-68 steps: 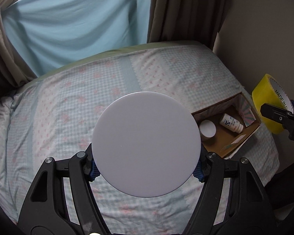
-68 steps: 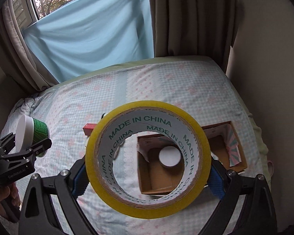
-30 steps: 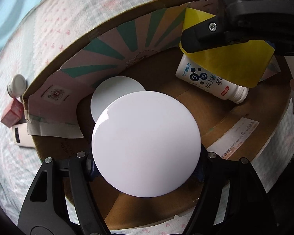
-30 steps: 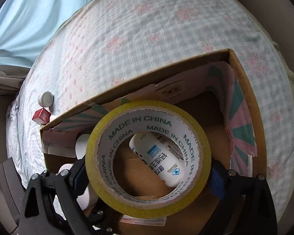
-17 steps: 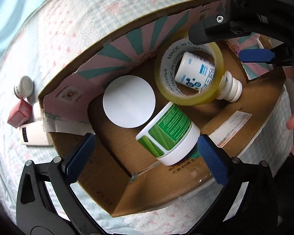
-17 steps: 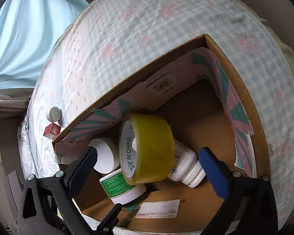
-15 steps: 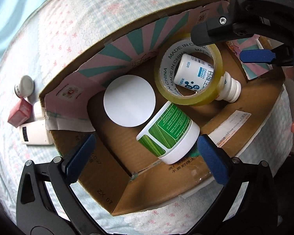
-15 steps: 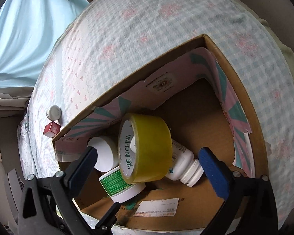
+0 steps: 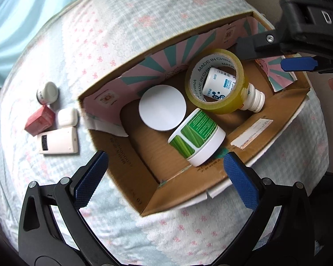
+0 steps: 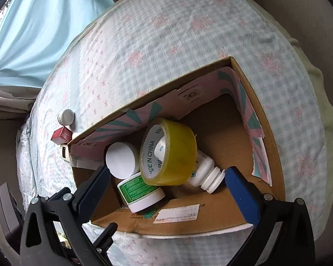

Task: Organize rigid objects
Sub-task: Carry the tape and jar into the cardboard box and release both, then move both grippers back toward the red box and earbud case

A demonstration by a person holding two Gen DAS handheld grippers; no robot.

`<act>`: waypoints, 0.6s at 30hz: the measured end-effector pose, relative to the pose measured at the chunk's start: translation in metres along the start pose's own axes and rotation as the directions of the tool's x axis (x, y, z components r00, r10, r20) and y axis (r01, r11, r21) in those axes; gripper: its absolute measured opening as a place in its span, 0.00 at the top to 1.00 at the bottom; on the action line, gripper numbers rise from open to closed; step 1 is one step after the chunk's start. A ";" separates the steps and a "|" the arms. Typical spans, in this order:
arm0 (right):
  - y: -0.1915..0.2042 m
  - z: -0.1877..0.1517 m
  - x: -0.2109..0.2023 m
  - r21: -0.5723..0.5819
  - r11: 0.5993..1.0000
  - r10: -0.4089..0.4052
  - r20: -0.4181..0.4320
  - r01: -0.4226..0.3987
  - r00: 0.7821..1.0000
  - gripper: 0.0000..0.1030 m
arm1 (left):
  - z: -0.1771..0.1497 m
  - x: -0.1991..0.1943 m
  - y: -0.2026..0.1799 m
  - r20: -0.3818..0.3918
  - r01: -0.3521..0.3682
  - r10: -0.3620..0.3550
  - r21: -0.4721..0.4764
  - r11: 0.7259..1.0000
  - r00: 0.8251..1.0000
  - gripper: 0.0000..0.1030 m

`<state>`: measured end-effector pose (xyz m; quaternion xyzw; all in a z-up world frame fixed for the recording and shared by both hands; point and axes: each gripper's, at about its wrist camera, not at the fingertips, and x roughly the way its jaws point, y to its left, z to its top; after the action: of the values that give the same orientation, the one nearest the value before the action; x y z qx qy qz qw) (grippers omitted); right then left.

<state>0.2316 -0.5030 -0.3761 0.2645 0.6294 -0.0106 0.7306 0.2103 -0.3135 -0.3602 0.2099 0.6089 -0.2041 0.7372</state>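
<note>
Left wrist view, from the left: small white jar (image 9: pixel 47 92), red box (image 9: pixel 40 121), white earbud case (image 9: pixel 67 117) and flat white device (image 9: pixel 58 140) clustered on the bed (image 9: pixel 126 28), just left of the cardboard box (image 9: pixel 131 190). Inside the box: round white lid (image 9: pixel 162 110) facing up at the far left; green-labelled tub (image 9: pixel 196 136) tipped on its side just near of it, touching its edge; yellow tape roll (image 9: pixel 217 82) standing tilted further right, ringed around the lying white bottle (image 9: pixel 253 98), bottle cap poking out to the right. Left tool (image 9: pixel 165 177) low in front, blue pads spread wide, holding nothing. Right tool (image 9: pixel 297 64) at the far right edge above the box, one blue pad showing.

Right wrist view, same order: jar (image 10: pixel 66 116) and red box (image 10: pixel 61 134) on the bed (image 10: pixel 166 33) left of the cardboard box (image 10: pixel 275 155); white lid (image 10: pixel 120 163), tub (image 10: pixel 142 191), tape roll (image 10: pixel 173 153) leaning on the tub, bottle (image 10: pixel 207 174) partly behind the roll. Right tool (image 10: pixel 167 187) spread wide over the near wall, gripping nothing.
</note>
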 end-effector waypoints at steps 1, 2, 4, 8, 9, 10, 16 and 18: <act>0.002 -0.003 -0.006 -0.011 1.000 -0.001 0.005 0.002 1.000 0.00 | 0.000 0.000 0.000 0.005 -0.004 0.004 -0.011 1.000 1.000 0.00; 0.005 -0.005 -0.011 -0.019 1.000 -0.003 0.014 0.004 1.000 0.00 | -0.003 -0.007 0.004 0.011 -0.007 0.007 -0.025 1.000 1.000 0.00; 0.011 -0.011 -0.024 -0.040 0.999 -0.003 0.037 0.004 0.999 0.00 | -0.012 -0.022 0.009 0.025 -0.007 0.009 -0.058 0.998 1.000 0.00; 0.029 -0.025 -0.047 -0.102 0.994 -0.022 0.076 0.030 0.997 0.00 | -0.035 -0.048 0.033 0.051 -0.025 0.032 -0.125 0.992 0.998 0.00; 0.034 -0.028 -0.053 -0.118 0.992 -0.030 0.086 0.040 0.996 0.00 | -0.041 -0.054 0.041 0.058 -0.033 0.041 -0.141 0.989 0.997 0.00; 0.039 -0.031 -0.058 -0.132 0.990 -0.037 0.094 0.049 0.995 0.00 | -0.049 -0.060 0.050 0.065 -0.039 0.049 -0.156 0.987 0.997 0.00; 0.083 -0.054 -0.083 -0.207 0.971 -0.085 0.165 0.119 0.983 0.00 | -0.093 -0.095 0.108 0.127 -0.058 0.094 -0.260 0.964 0.987 0.00; 0.102 -0.062 -0.088 -0.224 0.964 -0.104 0.180 0.143 0.978 0.00 | -0.107 -0.104 0.131 0.144 -0.056 0.101 -0.285 0.957 0.984 0.00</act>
<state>0.1926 -0.4187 -0.2605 0.1342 0.5781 -0.0036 0.8048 0.1776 -0.1405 -0.2686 0.1109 0.5629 -0.1025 0.8126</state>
